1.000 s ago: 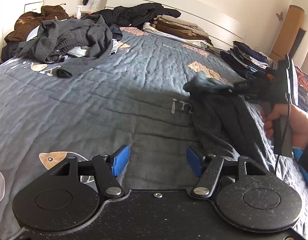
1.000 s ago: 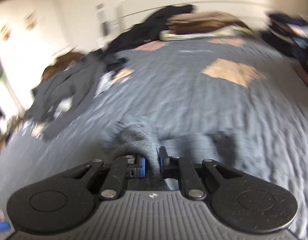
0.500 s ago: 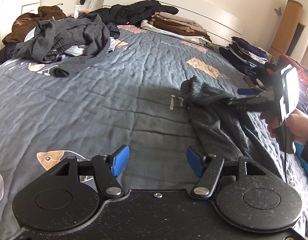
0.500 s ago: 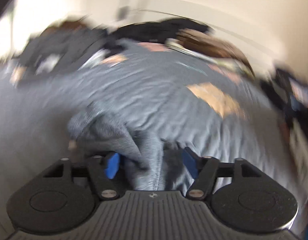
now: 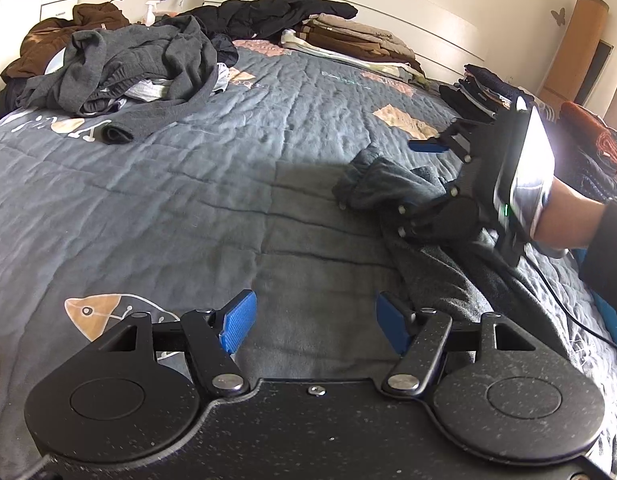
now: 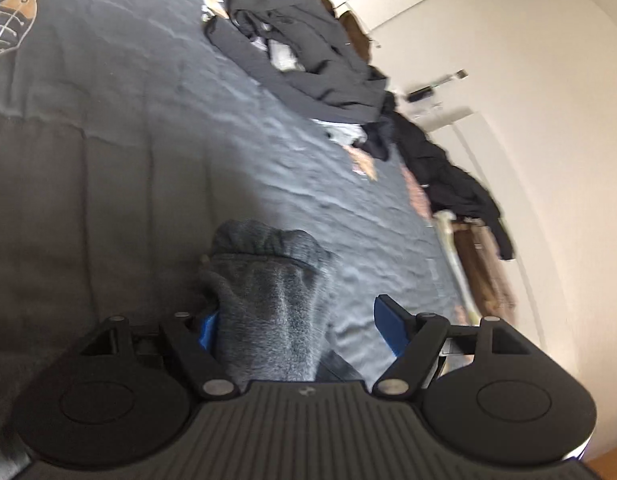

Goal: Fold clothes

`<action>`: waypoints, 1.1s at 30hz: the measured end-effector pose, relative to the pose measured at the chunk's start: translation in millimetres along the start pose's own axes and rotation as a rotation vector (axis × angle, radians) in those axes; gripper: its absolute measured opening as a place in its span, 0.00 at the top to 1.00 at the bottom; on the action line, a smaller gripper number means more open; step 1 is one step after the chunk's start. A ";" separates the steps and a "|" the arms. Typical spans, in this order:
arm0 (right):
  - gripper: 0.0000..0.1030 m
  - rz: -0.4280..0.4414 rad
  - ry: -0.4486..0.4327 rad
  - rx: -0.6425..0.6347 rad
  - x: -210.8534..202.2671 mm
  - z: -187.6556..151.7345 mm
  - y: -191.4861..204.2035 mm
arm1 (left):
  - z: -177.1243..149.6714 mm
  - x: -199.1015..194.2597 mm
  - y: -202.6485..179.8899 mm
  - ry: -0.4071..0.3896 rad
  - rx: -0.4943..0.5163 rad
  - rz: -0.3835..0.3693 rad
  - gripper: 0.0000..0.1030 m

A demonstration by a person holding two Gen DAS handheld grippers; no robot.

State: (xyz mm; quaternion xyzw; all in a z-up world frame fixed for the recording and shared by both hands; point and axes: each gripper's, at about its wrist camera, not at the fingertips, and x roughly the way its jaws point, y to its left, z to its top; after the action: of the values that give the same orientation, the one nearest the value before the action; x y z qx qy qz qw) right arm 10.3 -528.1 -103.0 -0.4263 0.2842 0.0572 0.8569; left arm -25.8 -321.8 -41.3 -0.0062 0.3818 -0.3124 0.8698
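Observation:
A dark grey fleece garment lies on the bed's right side, its cuffed end bunched up. My left gripper is open and empty, low over the quilt beside the garment. My right gripper is open and turned on its side, over the bunched cuff. In the right wrist view the grey garment lies between the open fingers, covering most of the left blue pad; the right pad is free.
A grey quilt with fish prints covers the bed. A heap of unfolded dark clothes lies at the far left. Folded stacks sit by the headboard and along the right edge.
My right gripper, shut on the garment a second ago, has opened, lowered the cuff to the bed and rolled onto its side. My left gripper has stayed open and nearly still.

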 end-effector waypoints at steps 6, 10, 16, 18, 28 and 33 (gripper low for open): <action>0.70 0.188 -0.039 0.718 15.2 -10.5 -70.3 | -1.6 1.3 0.6 0.008 -0.008 -0.003 0.36; 0.85 0.190 -0.019 1.247 18.5 -69.3 -109.9 | -1.6 1.2 0.6 0.010 -0.014 -0.005 0.36; 0.84 -0.027 0.196 1.508 16.5 -146.7 -125.5 | -1.6 0.4 -0.6 0.009 -0.011 -0.010 0.36; 0.84 -0.049 0.202 1.513 7.9 -161.3 -124.7 | -1.7 0.6 -1.3 0.010 -0.009 -0.011 0.36; 0.26 0.289 0.011 1.397 -10.0 -155.3 -134.7 | -3.1 1.4 -5.5 0.010 0.006 -0.003 0.36; 0.22 0.227 0.127 1.217 14.9 -128.6 -121.9 | -3.4 5.2 -4.4 0.021 0.007 0.002 0.36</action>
State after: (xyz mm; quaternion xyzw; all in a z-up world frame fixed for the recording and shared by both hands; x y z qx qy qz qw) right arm 7.9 -705.3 -87.0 0.1687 0.3597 -0.0497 0.9163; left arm -27.8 -327.4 -46.0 0.0004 0.3900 -0.3129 0.8661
